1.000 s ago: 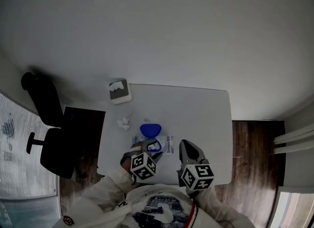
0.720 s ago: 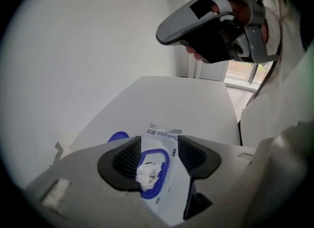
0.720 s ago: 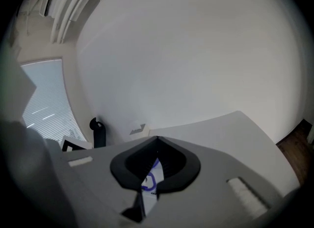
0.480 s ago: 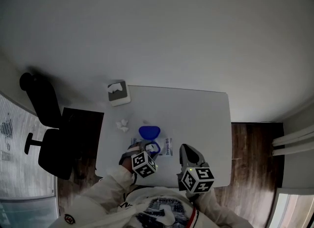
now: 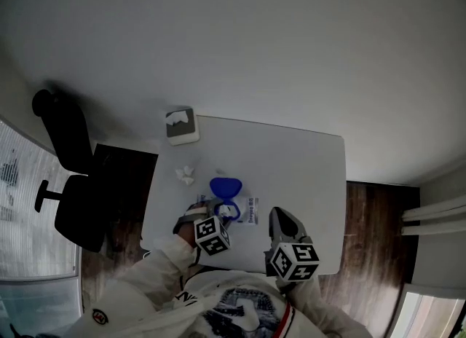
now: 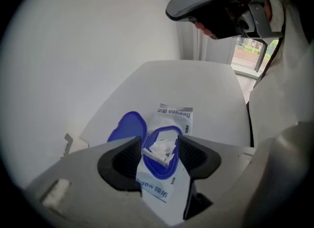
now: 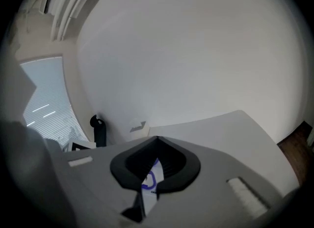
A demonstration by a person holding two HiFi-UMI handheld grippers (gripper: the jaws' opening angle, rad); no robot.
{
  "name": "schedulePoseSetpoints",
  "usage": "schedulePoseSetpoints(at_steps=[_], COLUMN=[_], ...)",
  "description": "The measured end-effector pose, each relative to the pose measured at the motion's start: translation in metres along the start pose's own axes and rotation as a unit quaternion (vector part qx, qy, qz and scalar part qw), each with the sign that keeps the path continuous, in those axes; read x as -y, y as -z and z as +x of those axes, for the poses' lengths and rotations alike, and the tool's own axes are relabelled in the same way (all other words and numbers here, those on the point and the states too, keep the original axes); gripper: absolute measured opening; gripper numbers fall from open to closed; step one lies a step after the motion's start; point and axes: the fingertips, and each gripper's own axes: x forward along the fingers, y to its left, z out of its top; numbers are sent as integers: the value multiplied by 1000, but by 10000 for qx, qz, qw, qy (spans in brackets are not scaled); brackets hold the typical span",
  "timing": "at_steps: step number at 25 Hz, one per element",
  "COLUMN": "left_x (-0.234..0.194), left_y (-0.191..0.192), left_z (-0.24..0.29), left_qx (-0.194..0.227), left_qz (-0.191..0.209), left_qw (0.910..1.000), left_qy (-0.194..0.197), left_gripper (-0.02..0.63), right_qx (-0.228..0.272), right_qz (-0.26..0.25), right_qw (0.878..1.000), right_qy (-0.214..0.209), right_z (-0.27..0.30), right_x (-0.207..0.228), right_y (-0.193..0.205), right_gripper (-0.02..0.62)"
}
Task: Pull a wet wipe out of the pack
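The left gripper [image 6: 160, 142] hangs over the white table [image 6: 206, 89], jaws apart; between them sits the wet wipe pack [image 6: 158, 188], near the table's near edge; its blue lid [image 6: 126, 126] is flipped open to the left; a white wipe [image 6: 164, 148] tufts from the opening; the right gripper [image 6: 179, 10] hovers above.

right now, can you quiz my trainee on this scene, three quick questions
1. True or false: the blue lid of the wet wipe pack is closed.
2. What stands between the left gripper's parted jaws? A) a pen B) the wipe poking from the pack C) nothing
3. Fill in: the right gripper's jaws are ____.
Key: 1 false, it is flipped open. 2 B. 3 shut, tips touching.
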Motion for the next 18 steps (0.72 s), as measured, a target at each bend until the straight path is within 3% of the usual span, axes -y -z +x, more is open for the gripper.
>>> schedulePoseSetpoints(at_steps=[8,18], left_x=[15,9], left_y=[-23,17], left_z=[5,26], left_qx=[165,-533], left_qz=[115,236], left_qw=[9997,9982], left_qy=[138,101], left_gripper=[242,242], right_qx=[-43,-173], right_qz=[6,45], right_qw=[10000,9998], right_qy=[-21,-5], right_z=[4,6], right_x=[0,4], right_y=[4,12], right_gripper=[6,6])
